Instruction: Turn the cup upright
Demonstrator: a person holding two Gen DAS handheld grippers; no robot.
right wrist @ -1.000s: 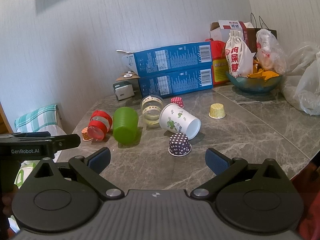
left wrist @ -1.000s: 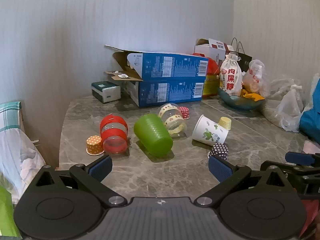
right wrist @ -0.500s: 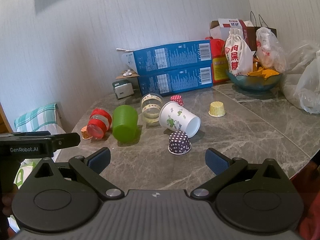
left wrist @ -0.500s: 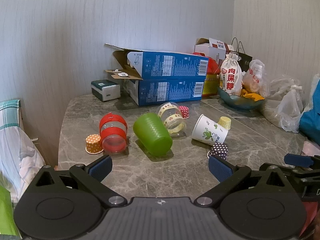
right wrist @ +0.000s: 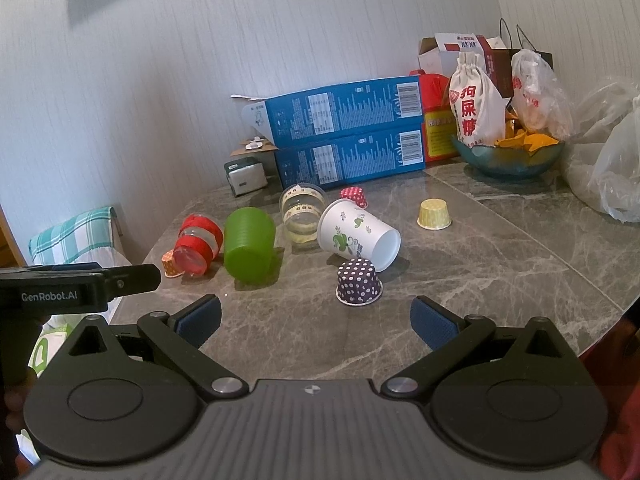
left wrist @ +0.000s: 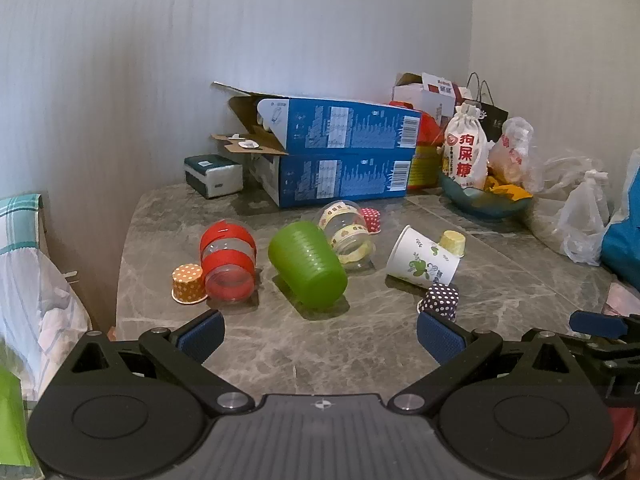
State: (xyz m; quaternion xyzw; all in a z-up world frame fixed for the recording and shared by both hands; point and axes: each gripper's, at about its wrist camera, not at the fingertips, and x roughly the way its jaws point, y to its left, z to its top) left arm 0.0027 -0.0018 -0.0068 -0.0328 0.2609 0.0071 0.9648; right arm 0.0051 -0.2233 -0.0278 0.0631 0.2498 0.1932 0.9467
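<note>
green cup (left wrist: 307, 265): ribbed, on its side on table (left wrist: 360, 336), base toward me | red-band cup (left wrist: 229, 261): clear, on its side, just left of green | taped cup (left wrist: 347, 233): clear, on its side, behind green | paper cup (right wrist: 358, 235): white, leaf print, on its side, mouth rightward

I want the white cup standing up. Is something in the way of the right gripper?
Yes. The purple dotted cupcake liner sits upside down between the open right gripper and the white paper cup, close to its open mouth.
</note>
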